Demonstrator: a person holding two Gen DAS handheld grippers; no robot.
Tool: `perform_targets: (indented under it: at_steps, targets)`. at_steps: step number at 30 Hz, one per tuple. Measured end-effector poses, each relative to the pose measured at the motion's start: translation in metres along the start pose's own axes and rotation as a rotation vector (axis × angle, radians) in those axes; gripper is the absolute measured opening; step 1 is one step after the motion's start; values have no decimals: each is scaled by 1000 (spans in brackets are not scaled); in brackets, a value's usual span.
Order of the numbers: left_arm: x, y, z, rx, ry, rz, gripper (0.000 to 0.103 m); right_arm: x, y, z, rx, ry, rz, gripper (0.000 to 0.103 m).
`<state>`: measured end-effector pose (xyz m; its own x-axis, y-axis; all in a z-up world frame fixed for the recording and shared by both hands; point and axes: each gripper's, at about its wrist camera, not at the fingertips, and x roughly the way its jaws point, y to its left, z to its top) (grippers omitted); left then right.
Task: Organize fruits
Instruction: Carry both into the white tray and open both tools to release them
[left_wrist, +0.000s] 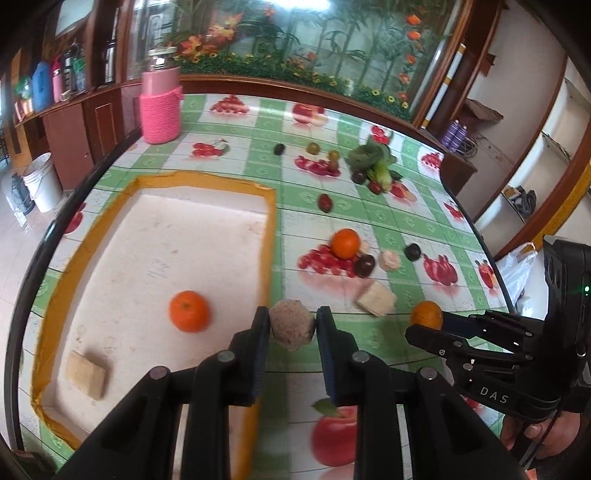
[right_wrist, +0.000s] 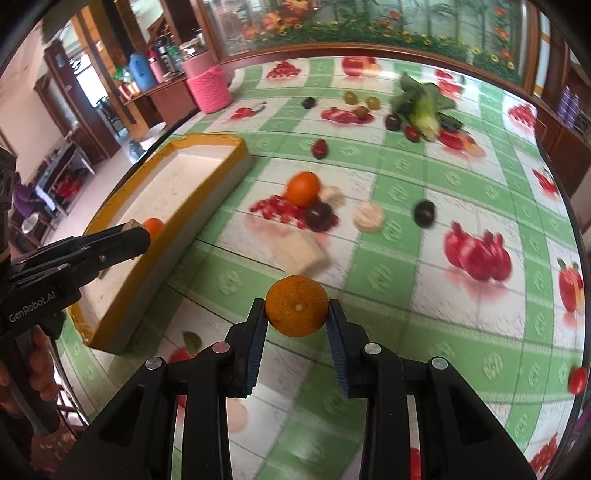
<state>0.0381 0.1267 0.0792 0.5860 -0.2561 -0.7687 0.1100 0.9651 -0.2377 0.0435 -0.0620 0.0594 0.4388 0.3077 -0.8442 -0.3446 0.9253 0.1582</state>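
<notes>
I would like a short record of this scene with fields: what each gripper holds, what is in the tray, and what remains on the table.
left gripper: shut on a beige faceted block
right gripper: shut on a small orange
tray: yellow-rimmed, holds one orange and a tan slab
tablecloth: another orange, dark plums, a pale round piece, a tan wedge, leafy greens
pink jar: at the far edge of the table

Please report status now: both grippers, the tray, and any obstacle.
Left gripper shut on brown block. Right gripper shut on small orange. Tray holds one orange, one tan block. No obstacle seen.
</notes>
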Motion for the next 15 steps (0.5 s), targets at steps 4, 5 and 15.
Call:
perform_targets:
  at_steps: [4, 5, 15]
  targets:
    - [-5, 28, 3, -36, -9, 44, 28, 11, 25, 21, -46, -13, 33, 32]
    - [-6, 35, 4, -43, -11, 57, 28, 13, 30, 25, -54, -18, 40, 32]
    - [-3, 98, 11, -97, -6, 177, 28, 53, 91, 80, -134, -43, 124, 32]
